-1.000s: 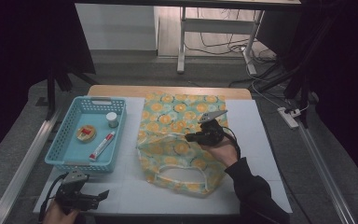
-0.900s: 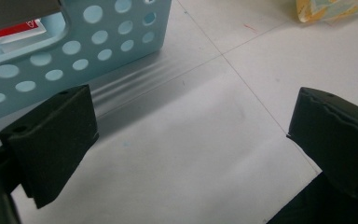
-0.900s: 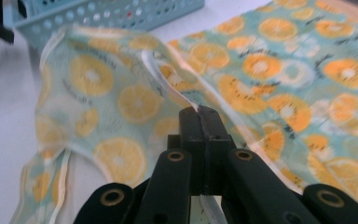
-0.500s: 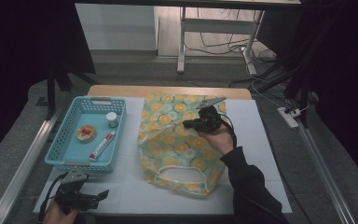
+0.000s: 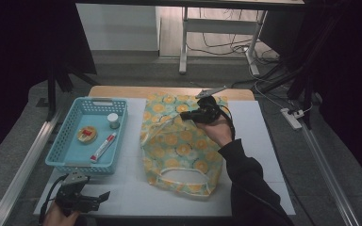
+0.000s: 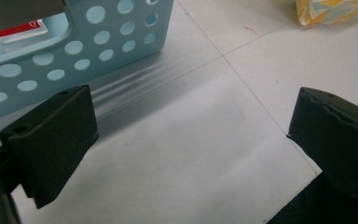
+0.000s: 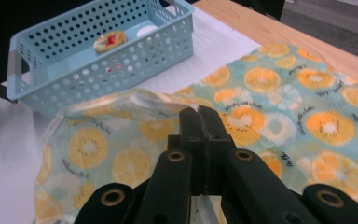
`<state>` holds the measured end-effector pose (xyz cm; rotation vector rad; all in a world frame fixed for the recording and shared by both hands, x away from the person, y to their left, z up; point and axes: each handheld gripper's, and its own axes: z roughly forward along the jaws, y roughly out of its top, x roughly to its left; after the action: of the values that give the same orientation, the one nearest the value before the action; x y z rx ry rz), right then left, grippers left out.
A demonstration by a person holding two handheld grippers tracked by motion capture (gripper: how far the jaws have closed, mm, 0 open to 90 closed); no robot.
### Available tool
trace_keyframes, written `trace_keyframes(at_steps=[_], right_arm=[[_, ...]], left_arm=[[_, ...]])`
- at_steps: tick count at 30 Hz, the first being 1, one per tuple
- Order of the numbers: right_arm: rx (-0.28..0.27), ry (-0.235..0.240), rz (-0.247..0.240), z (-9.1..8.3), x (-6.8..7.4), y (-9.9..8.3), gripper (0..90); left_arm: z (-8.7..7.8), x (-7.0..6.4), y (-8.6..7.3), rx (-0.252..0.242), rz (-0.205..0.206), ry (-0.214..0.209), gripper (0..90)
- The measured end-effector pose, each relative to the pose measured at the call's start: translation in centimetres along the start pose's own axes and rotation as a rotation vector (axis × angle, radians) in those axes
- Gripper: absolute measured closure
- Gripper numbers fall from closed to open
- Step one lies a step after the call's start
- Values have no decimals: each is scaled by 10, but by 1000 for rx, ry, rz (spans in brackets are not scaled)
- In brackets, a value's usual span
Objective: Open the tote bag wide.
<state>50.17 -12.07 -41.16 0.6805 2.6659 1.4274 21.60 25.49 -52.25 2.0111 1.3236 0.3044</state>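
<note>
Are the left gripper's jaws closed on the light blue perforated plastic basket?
No, the left gripper stands open over bare white table, beside the basket.

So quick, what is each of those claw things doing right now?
Left gripper: open, holding nothing, low over the white table beside the blue basket.
Right gripper: closed, pinching a handle strap of the fruit-print bag and lifting it.

At frame centre lies a teal bag patterned with orange and yellow citrus slices. Left of it, a light-blue perforated basket holds a red-and-white tube. Both grippers are black.
</note>
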Motion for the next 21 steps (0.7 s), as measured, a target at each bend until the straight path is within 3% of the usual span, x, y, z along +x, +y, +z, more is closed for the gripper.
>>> trace_keyframes(at_steps=[11,21], right_arm=[[-21,5,-25,6,7,27,900],[-28,-7,-43,7,10,41,900]], left_arm=[[0,0,0,-3,-2,-2,13],[-1,0,0,-4,-4,-4,12]])
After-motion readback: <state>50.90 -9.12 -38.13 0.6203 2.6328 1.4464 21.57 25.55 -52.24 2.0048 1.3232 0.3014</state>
